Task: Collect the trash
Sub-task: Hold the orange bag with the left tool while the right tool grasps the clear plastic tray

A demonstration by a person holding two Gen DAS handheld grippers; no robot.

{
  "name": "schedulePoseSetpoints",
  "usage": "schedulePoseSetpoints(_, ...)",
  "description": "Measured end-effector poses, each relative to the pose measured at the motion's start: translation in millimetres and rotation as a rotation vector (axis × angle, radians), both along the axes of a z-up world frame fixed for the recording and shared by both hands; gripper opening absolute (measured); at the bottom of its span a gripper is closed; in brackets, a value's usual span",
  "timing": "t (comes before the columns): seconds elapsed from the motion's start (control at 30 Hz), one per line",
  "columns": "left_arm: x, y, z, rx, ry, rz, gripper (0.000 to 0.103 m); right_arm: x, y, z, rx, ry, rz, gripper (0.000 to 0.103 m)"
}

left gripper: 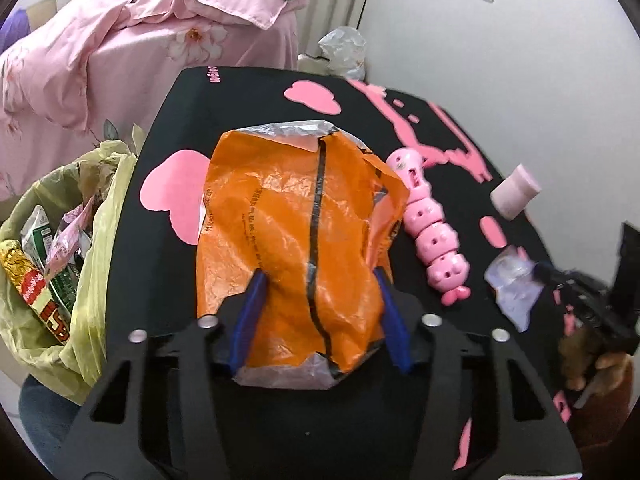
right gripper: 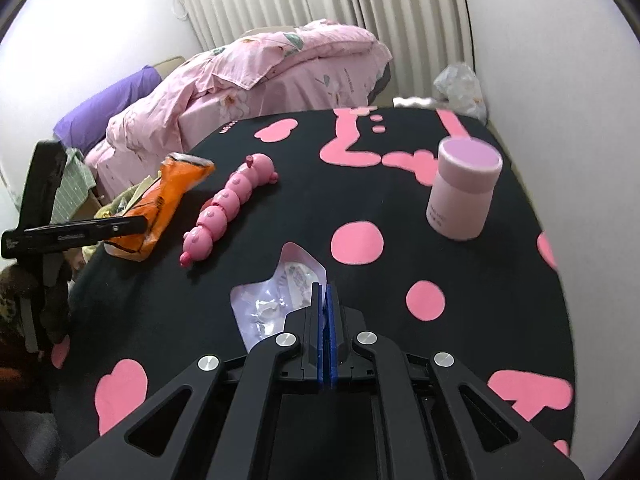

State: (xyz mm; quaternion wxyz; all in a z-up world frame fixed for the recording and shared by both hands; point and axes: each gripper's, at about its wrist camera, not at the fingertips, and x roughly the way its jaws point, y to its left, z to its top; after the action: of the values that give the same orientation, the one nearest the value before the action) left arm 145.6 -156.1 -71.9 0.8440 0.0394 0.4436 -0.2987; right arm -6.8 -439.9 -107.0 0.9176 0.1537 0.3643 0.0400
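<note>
Both grippers work a black table (right gripper: 460,300) patterned in pink: the left gripper (left gripper: 320,304) squeezes an orange wrapper (left gripper: 296,232) between its blue pads, while the right gripper (right gripper: 325,312), jaws together, pinches the edge of a clear packet (right gripper: 272,300). A trash bag (left gripper: 96,264) hangs open just beside the table's left edge. Carrying each piece over the bag's mouth before letting go would likely avoid spills.

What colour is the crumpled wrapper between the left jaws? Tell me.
Orange wrapper with black print, clearest in the left wrist view.
</note>
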Motion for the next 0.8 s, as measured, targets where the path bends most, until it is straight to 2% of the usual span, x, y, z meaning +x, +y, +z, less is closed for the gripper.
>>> schedulePoseSetpoints(0.07,-1,3,2,-0.018,0.002,0.000,0.046,2,-1,-5,0.047,0.023,0.024,0.024)
schedulePoseSetpoints(0.1,-1,5,2,-0.029,0.008,0.003,0.046,4,1,-9,0.064,0.058,0.035,0.045)
schedulePoseSetpoints(0.13,-1,6,2,-0.040,0.016,0.006,0.046,5,2,-11,0.072,0.075,0.047,0.058)
schedulePoseSetpoints(0.17,-1,7,1,-0.047,0.021,0.008,0.046,5,6,-12,0.068,0.084,0.062,0.058)
schedulePoseSetpoints(0.27,-2,8,0,-0.054,0.029,0.011,0.046,6,24,-9,-0.070,0.098,0.092,0.058)
schedulePoseSetpoints(0.3,-2,8,0,-0.054,0.030,0.011,0.046,6,26,-9,-0.086,0.104,0.095,0.058)
schedulePoseSetpoints(0.43,-2,9,-1,-0.056,0.035,0.012,0.046,8,38,-4,-0.029,0.081,0.132,0.058)
schedulePoseSetpoints(0.5,-2,10,-3,-0.061,0.041,0.014,0.046,11,52,-2,-0.059,0.089,0.156,0.058)
schedulePoseSetpoints(0.67,-4,12,-4,-0.072,0.048,0.016,0.046,21,82,-4,-0.214,0.118,0.177,0.058)
schedulePoseSetpoints(0.8,-4,14,-5,-0.081,0.054,0.016,0.046,33,94,3,-0.206,0.112,0.180,0.058)
